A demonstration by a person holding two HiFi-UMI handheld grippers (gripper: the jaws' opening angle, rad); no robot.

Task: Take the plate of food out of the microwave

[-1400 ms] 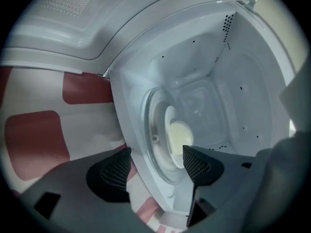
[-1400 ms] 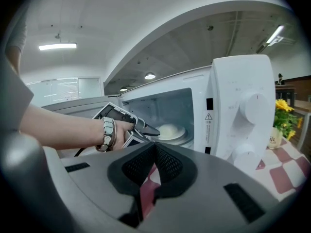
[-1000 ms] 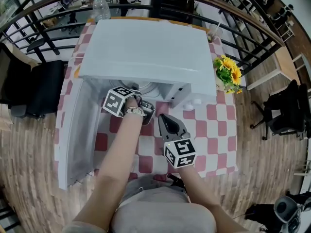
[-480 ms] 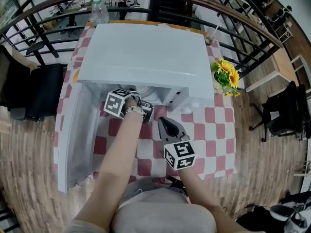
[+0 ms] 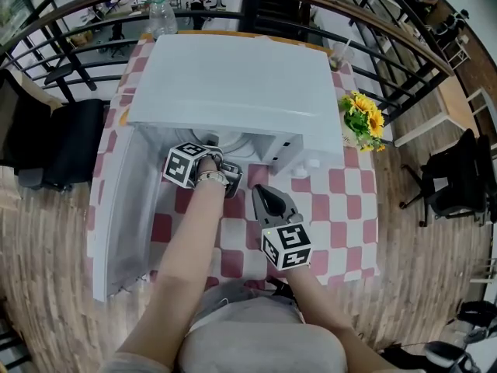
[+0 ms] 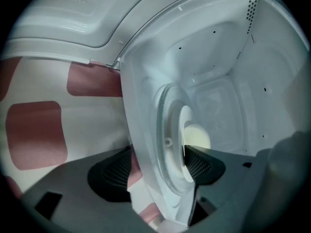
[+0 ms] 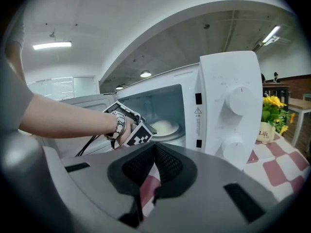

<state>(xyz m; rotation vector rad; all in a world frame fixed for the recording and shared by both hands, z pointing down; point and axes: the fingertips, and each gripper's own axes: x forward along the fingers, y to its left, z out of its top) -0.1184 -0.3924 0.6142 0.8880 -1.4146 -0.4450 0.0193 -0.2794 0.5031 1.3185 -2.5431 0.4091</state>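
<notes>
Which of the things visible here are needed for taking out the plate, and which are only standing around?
Belongs to the job: microwave, its open door, plate of food.
Just standing about: sunflowers, water bottle, office chair, checked tablecloth.

plate (image 7: 167,130) in microwave (image 5: 233,76), microwave on table (image 5: 342,200), flowers (image 5: 363,116) to its right, bottle (image 5: 161,14) behind

A white microwave (image 5: 233,84) sits on the checked bench (image 5: 342,200), its door (image 5: 124,208) swung open leftward. The left tongs (image 5: 225,165) reach into its mouth, jaws just been opening, their gap hidden. The right tongs (image 5: 264,193) hover just in front.
</notes>
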